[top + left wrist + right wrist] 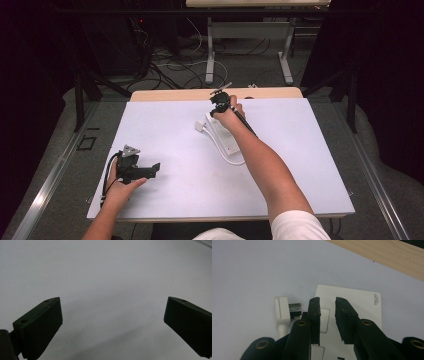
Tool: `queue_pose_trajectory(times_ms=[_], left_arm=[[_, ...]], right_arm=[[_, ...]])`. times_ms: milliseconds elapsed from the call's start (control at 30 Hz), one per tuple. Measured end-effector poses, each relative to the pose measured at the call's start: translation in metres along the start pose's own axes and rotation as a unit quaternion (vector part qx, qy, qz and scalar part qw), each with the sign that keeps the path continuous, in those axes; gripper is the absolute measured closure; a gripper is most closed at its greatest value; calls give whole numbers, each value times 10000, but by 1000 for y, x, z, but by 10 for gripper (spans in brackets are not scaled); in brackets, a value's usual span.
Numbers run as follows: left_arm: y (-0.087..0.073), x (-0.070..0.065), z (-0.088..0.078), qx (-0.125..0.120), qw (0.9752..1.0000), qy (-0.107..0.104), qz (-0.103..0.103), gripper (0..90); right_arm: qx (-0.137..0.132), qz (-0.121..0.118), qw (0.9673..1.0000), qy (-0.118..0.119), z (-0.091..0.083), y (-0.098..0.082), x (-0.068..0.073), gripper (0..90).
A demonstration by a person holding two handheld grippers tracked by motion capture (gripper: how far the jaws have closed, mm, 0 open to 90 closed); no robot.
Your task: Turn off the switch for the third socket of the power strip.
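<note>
high view, table: white sheet covers a wooden table; bare wood strip shows at the far edge.
high view, power strip: white power strip lies mid-table, long axis running away from the person, partly under the right forearm; its white cord loops out at the near end.
high view, plug: white plug lies flat on the sheet just left of the strip's far end, not inserted.
high view, right gripper: right gripper is reached out over the strip's far end, hand wrapped round it; jaw gap can't be read here.
high view, left gripper: left gripper is parked near the left front corner, well apart from the strip, jaws pointing right.
left gripper view, tool: left gripper jaws spread wide, nothing between them, bare sheet below.
right gripper view, tool: right gripper jaws narrow, a small gap, holding nothing.
right gripper view, power strip: strip end sits right under the jaws; a rectangular rocker switch shows between and behind the left jaw.
right gripper view, plug: plug just left of the strip, prongs pointing toward the strip.
step guess: likely pressing the switch, or about to go for the plug; can't tell which.
doing it well: if the switch, come straight down with one jaw tip on its raised half; steady the strip so it won't slide. If the plug, widen the jaws first and grip its flat sides, prongs kept free.
</note>
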State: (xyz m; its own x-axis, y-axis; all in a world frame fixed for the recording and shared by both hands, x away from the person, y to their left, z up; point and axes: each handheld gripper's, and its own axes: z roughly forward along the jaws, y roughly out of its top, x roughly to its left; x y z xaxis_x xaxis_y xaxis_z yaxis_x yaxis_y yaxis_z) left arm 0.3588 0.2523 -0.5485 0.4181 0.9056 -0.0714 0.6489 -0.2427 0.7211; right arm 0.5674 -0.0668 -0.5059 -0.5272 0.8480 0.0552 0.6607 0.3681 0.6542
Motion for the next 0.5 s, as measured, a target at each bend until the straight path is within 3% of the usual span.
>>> queue_pose_trajectory(times_ms=[500], left_arm=[[1,-2,1,-35,10000,19,5,17]], right_arm=[[44,-46,9997,223,-19,1,2,645]])
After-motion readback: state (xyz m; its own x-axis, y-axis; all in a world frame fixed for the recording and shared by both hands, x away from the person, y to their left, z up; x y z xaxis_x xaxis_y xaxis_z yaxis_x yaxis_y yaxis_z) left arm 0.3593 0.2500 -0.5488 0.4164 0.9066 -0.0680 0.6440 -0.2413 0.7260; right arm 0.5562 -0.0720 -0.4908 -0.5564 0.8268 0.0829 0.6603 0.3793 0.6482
